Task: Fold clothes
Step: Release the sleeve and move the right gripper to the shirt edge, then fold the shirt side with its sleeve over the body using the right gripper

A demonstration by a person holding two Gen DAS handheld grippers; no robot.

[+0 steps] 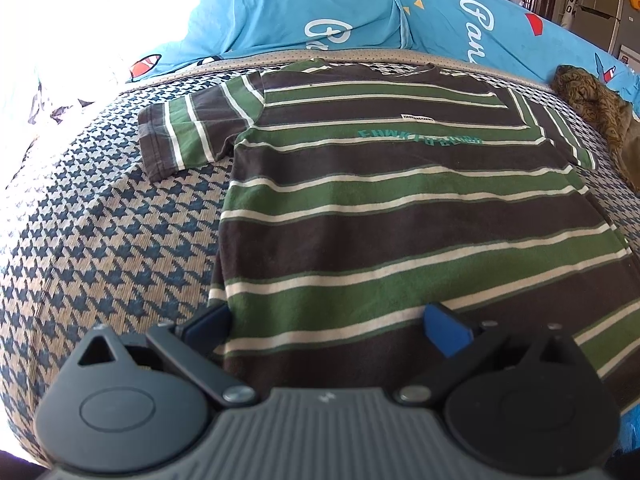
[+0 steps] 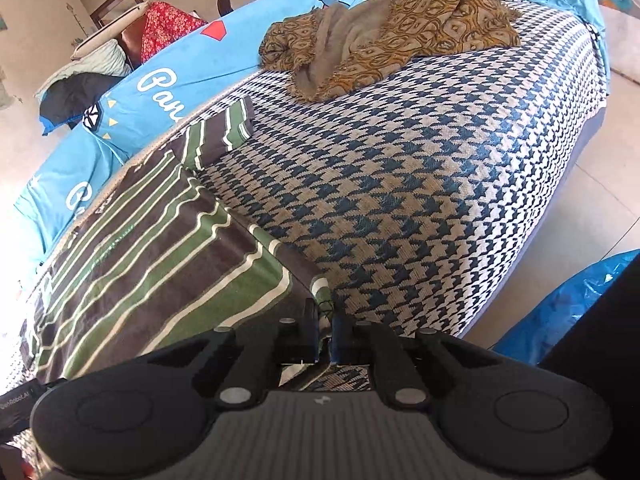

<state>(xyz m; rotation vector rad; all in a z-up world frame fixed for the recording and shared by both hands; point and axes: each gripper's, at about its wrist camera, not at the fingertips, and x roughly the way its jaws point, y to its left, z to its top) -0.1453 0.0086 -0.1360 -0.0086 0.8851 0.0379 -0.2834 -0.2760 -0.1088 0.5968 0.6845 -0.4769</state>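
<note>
Striped shirt (image 1: 400, 208) beside brown scarf (image 2: 392, 28)

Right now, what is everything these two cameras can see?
T-shirt: one, brown and green with white stripes, lying flat on the bed cover.
Bed cover: one, blue and cream houndstooth, under the T-shirt.
Blue blanket: one, bright blue with white lettering, along the far edge of the bed.
Patterned cloth: one, mustard and brown, crumpled at the far end of the bed.
Red floral fabric: one, in the background beyond the bed.
Left gripper: black with blue pads, open over the shirt's hem.
Right gripper: black, closed on the shirt's bottom corner.
</note>
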